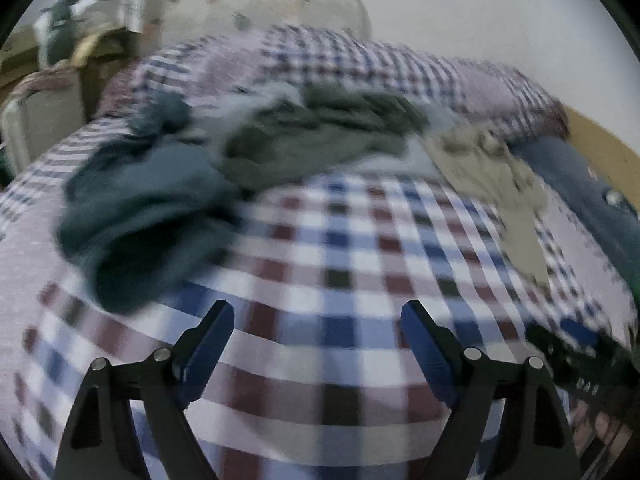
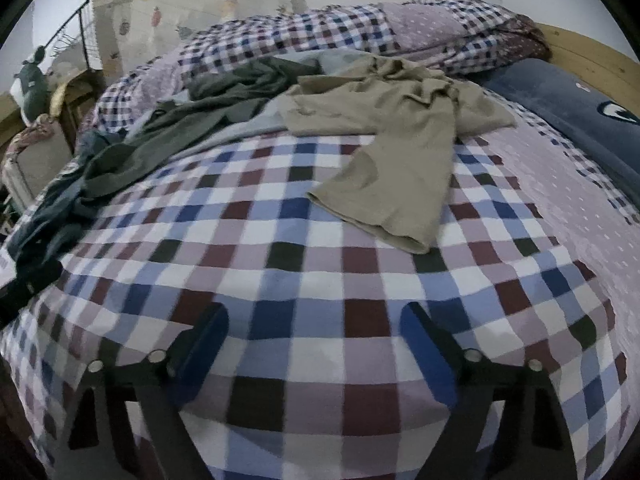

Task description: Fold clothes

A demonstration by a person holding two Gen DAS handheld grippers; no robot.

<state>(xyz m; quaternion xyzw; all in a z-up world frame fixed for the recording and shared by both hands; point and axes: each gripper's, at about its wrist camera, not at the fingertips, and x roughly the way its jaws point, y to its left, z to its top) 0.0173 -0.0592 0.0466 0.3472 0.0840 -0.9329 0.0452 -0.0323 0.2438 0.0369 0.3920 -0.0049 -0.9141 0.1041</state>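
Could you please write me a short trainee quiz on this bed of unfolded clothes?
1. True or false: the left claw is shut on the dark teal crumpled garment.
2. Which garment lies nearest the right claw? A) beige short-sleeved cotton shirt B) olive-grey crumpled garment C) navy plush pillow
3. Fill in: the clothes lie on a ____-patterned bedspread.

Key: 1. False; both claws are open and hold nothing. 2. A. 3. Checked.
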